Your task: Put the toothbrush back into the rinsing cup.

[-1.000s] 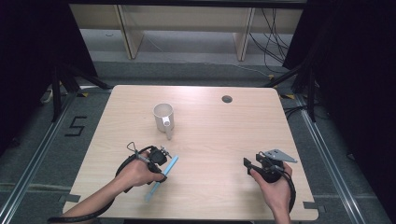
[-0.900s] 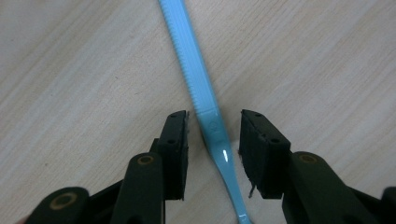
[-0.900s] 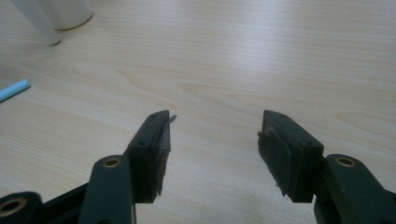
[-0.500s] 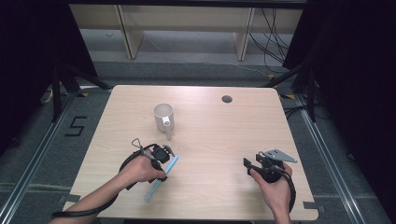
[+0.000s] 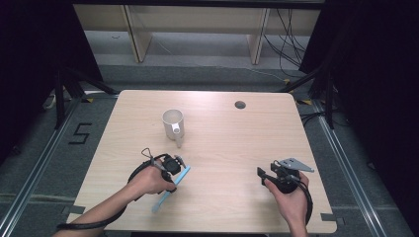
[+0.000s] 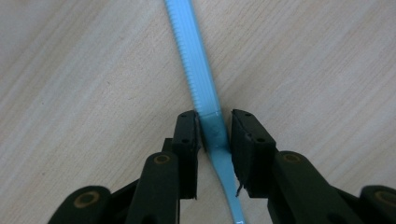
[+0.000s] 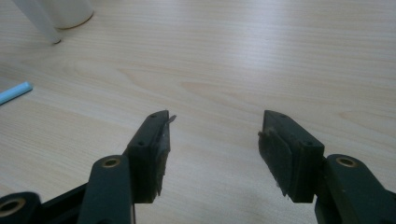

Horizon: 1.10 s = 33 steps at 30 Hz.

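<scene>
Blue comb (image 6: pixel 201 88), lying flat on the table (image 5: pixel 232 148) near the mug (image 5: pixel 173 123): likely light, stiff, slick plastic; left gripper (image 6: pixel 215 133) jaws just closing about its handle neck, seemingly not yet pinching; right gripper (image 7: pixel 215 154) idling wide open, empty.

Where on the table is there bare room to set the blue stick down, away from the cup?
Bare wood runs between the left gripper and right gripper, and across the far right up to the hole. The near left corner of the table is free too. Only the cup and the blue stick crowd the left middle.
</scene>
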Motion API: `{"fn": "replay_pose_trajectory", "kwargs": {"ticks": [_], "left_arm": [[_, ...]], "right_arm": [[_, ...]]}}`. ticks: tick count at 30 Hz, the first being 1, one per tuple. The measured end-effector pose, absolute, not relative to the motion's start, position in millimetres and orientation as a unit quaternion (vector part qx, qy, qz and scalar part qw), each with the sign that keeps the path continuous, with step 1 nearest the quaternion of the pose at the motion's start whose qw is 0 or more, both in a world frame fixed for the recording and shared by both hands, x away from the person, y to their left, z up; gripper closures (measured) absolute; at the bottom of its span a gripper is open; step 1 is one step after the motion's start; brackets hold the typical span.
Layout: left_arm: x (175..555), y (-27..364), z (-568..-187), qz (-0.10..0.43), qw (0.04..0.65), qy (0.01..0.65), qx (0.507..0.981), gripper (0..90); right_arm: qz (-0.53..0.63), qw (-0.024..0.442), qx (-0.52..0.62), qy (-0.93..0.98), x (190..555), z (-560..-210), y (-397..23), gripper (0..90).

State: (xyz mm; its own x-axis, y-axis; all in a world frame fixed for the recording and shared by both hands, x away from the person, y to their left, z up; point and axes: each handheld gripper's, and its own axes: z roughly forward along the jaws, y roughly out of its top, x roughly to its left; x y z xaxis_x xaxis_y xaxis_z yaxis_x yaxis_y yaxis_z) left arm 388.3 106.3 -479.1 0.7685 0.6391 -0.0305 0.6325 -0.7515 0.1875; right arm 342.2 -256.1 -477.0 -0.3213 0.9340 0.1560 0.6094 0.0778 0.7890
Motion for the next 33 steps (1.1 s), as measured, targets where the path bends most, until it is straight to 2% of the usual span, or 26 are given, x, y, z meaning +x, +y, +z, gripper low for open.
{"fn": "replay_pose_trajectory", "kwargs": {"ticks": [10,25,33], "left_arm": [[389.7,106.8,-478.1,0.018,0.084,0.314,0.946,77.0],[390.8,105.4,-477.5,0.019,0.070,0.279,0.958,77.0],[392.2,107.7,-477.7,0.013,0.083,0.264,0.961,78.1]], "right_arm": [[0.406,0.200,0.545,0.706,342.4,-477.7,-256.0,43.6],[0.410,0.207,0.533,0.711,344.6,-480.1,-257.4,43.6],[0.404,0.203,0.536,0.713,344.0,-479.4,-256.9,43.6]]}}
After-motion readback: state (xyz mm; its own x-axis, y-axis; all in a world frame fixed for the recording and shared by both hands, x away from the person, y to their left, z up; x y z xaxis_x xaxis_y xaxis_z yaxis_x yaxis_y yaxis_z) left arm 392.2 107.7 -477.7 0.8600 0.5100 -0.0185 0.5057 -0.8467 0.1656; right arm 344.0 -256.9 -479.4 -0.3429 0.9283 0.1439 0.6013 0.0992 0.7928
